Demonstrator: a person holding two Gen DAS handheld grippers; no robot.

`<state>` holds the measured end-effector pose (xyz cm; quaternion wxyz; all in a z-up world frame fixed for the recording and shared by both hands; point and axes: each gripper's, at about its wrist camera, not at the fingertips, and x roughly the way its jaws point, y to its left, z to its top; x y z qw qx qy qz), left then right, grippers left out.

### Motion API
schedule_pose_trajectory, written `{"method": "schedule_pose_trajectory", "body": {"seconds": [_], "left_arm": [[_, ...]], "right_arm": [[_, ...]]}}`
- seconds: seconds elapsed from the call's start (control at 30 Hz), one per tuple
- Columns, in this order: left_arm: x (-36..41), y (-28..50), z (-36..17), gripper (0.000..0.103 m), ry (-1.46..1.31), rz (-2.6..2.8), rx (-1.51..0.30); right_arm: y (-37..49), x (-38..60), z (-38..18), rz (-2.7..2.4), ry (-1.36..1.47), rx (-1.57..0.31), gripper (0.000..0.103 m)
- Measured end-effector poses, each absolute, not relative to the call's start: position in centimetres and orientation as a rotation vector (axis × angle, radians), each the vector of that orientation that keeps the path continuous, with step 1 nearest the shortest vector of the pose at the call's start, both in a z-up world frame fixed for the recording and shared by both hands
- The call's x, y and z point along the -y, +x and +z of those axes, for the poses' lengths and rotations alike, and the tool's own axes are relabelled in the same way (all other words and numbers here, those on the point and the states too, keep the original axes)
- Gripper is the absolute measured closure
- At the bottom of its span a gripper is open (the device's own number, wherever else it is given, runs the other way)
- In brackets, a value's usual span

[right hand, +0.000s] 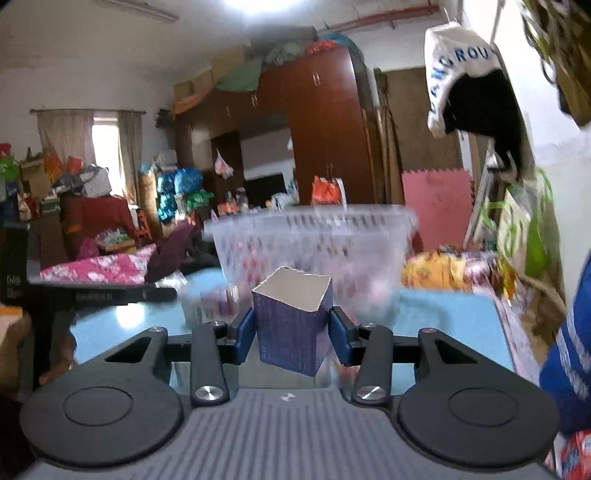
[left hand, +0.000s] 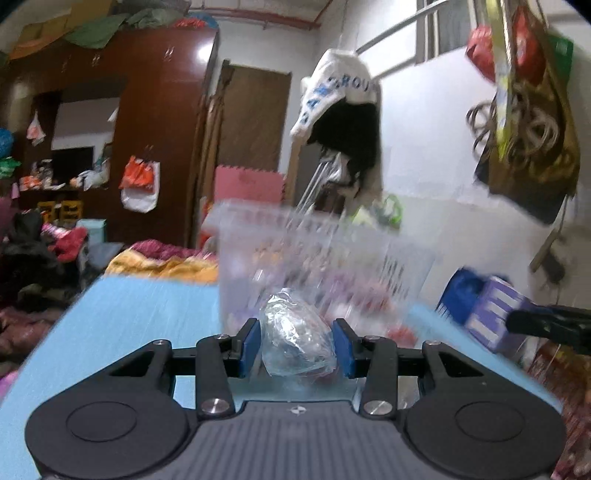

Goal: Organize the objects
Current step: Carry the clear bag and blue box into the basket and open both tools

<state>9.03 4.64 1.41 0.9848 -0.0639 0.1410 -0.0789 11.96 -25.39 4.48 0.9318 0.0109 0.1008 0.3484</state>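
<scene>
Both grippers loaded, held above the blue bench (left hand: 147, 314).
Left gripper (left hand: 297, 347): jaws closed on a clear bag (left hand: 295, 339), contents unclear. Right gripper (right hand: 291, 334): jaws closed on an open-topped purple box (right hand: 291, 325), tilted, inside not visible. Clear basket (right hand: 314, 240) stands just beyond, contents blurred. Only the right view shows a small cup (right hand: 192, 302) at left; only the left view shows the box from outside, far right.

Bright ceiling light (right hand: 255, 5) glares overhead; both views motion-blurred (perhaps shake), edges fisheye-bent.
</scene>
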Motion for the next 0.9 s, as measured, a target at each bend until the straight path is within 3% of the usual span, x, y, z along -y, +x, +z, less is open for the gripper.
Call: {"method": "schedule_pose_trajectory", "body": {"seconds": [0.23, 0.37, 0.7, 0.73, 0.77, 0.8, 0.83, 0.9], "left_arm": [[-3.9, 17.6, 9.1, 0.056, -0.122, -0.122, -0.325], [-4.9, 22.0, 9.3, 0.056, -0.173, -0.088, -0.405], [-4.3, 24.3, 8.3, 0.056, -0.168, -0.093, -0.449], [-4.0, 24.4, 8.3, 0.046, -0.147, -0.097, -0.449], [-3.7, 24.7, 8.3, 0.029, -0.117, -0.094, -0.451], [-3.5, 24.7, 8.2, 0.027, -0.093, -0.077, -0.443], [-3.5, 24.2, 8.1, 0.027, -0.081, -0.053, -0.423], [-3.9, 22.6, 8.0, 0.027, -0.092, -0.066, -0.403]], "right_arm": [[19.1, 20.0, 11.2, 0.671, -0.064, -0.192, 0.056], [23.7, 20.0, 10.5, 0.668, 0.001, -0.297, 0.056], [23.8, 19.0, 9.7, 0.652, -0.058, -0.31, 0.054], [23.8, 18.8, 9.6, 0.647, -0.073, -0.317, 0.049], [23.9, 18.7, 9.5, 0.641, -0.085, -0.33, 0.041], [23.7, 18.7, 9.5, 0.624, -0.087, -0.33, 0.021], [23.4, 19.0, 9.5, 0.607, -0.083, -0.315, 0.008], [21.8, 20.0, 9.3, 0.629, -0.063, -0.297, 0.003]]}}
